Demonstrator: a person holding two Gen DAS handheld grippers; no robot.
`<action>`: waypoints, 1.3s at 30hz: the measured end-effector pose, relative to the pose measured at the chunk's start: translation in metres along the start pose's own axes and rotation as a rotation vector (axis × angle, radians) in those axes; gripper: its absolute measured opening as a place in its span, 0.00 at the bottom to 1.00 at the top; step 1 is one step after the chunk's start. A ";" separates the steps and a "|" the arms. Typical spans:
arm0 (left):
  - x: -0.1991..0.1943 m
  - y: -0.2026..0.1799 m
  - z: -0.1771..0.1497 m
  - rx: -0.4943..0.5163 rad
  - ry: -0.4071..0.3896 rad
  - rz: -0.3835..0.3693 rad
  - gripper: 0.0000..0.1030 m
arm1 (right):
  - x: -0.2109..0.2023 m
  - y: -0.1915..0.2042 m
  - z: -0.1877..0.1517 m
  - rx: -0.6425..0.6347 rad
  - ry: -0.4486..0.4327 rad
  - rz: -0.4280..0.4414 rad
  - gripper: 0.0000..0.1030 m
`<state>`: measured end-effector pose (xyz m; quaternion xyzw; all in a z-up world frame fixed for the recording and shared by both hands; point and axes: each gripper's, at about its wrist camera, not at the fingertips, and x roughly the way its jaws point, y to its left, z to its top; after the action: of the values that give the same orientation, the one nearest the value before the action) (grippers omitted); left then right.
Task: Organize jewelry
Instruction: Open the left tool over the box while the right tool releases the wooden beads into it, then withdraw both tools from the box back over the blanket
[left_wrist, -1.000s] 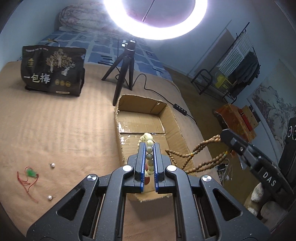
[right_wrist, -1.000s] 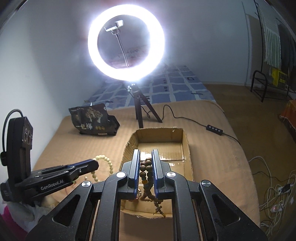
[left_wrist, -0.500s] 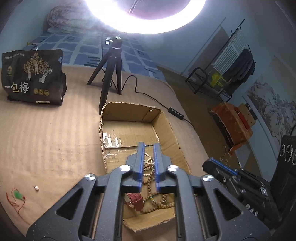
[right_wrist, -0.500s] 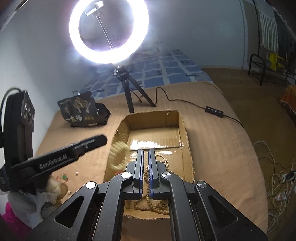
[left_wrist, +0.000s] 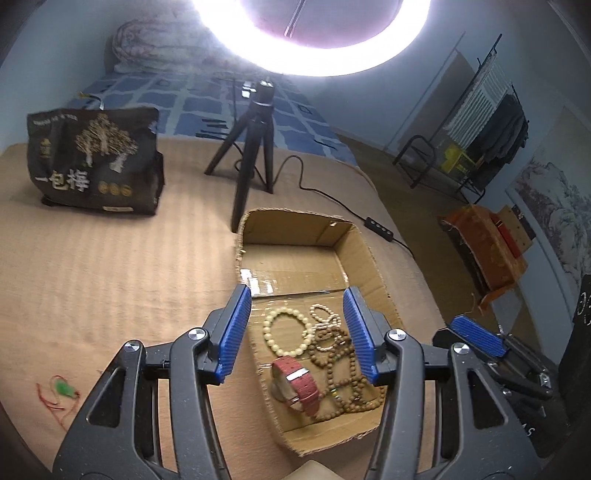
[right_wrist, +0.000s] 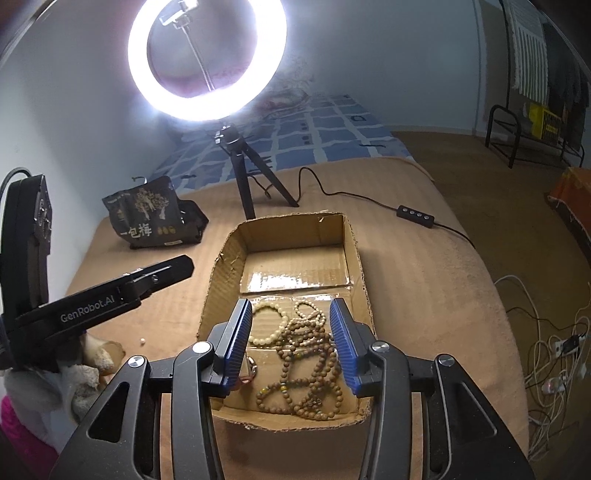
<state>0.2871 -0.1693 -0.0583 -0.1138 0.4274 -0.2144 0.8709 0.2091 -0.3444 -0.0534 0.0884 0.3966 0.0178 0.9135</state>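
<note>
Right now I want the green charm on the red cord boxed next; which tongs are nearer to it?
Left. The left tongs hang over the cardboard box, nearest the green charm; the right tongs sit farther right.

The cardboard box (left_wrist: 369, 254) is sitting on the bed (left_wrist: 110, 273), lying ahead of and below the left gripper's fingers (left_wrist: 236, 332). Between those fingers, the pale bead bracelet (left_wrist: 286, 332) is lying in the box, with the brown bead strands (left_wrist: 341, 362) to its right and the watch (left_wrist: 295, 384) nearer the fingers. Beyond the box, the tripod (left_wrist: 255, 147) is standing.
</note>
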 end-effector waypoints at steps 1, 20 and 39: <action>-0.003 0.001 0.000 0.006 -0.003 0.009 0.51 | -0.002 0.002 0.000 -0.005 -0.001 -0.001 0.44; -0.089 0.098 -0.014 0.112 -0.055 0.284 0.54 | -0.030 0.050 -0.019 -0.038 -0.075 0.026 0.73; -0.089 0.186 -0.054 0.014 0.086 0.263 0.53 | 0.003 0.140 -0.076 -0.245 0.082 0.177 0.73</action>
<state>0.2468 0.0355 -0.1002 -0.0416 0.4739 -0.1059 0.8732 0.1610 -0.1954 -0.0824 0.0100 0.4190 0.1503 0.8954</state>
